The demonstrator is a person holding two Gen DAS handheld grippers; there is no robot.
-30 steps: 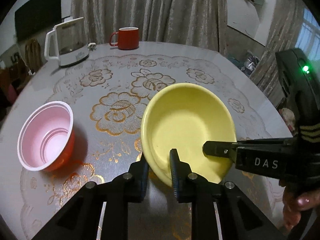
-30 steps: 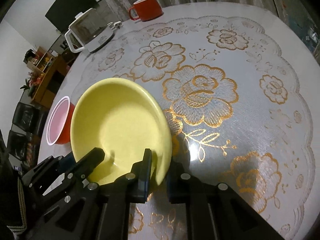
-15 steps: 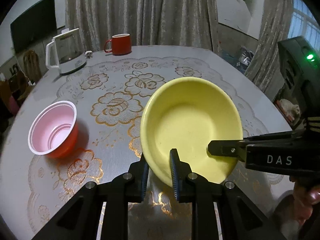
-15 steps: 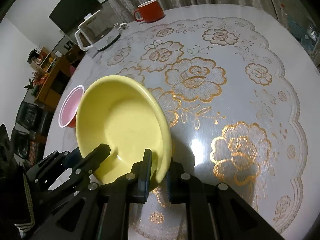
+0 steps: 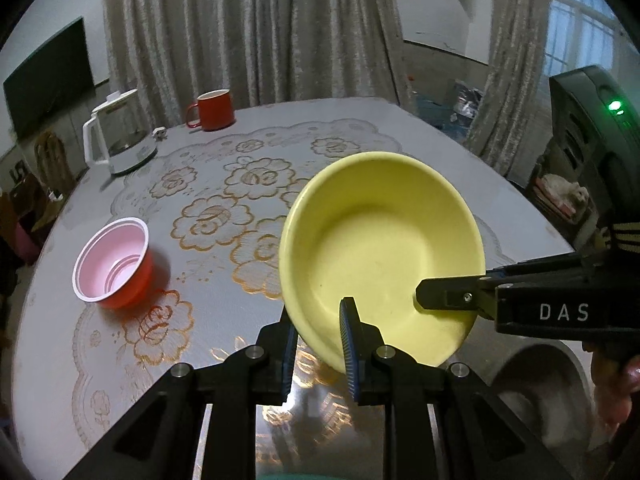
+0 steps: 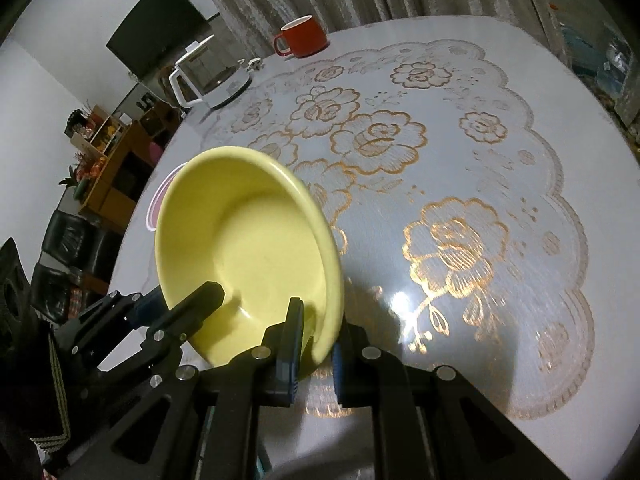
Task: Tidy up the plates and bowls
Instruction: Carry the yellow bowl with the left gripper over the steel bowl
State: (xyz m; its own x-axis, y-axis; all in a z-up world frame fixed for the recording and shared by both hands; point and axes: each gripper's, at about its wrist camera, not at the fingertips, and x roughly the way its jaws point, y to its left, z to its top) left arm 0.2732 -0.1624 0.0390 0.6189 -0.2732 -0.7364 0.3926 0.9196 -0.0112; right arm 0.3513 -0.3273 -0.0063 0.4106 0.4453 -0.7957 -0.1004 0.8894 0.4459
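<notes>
A yellow bowl [image 5: 380,248] hangs tilted above the table, held at its rim from two sides. My left gripper [image 5: 318,334] is shut on its near rim. My right gripper [image 6: 316,344] is shut on the rim at the bowl's right side, and reaches in from the right of the left wrist view [image 5: 452,296]. In the right wrist view the yellow bowl [image 6: 248,256] fills the lower left, with the left gripper's fingers [image 6: 192,308] at its edge. A red bowl [image 5: 114,264] with a pink inside stands on the table at the left; only its rim [image 6: 160,196] shows behind the yellow bowl.
A red mug [image 5: 212,110] and a white kettle [image 5: 118,138] stand at the table's far left; both appear in the right wrist view, mug [image 6: 304,36] and kettle [image 6: 210,76]. A lace-patterned cloth [image 6: 460,208] covers the table. A hand [image 5: 612,384] holds the right gripper.
Both grippers have lifted the yellow bowl and drawn it back toward the table's near edge. The red bowl, mug and kettle now look farther away.
</notes>
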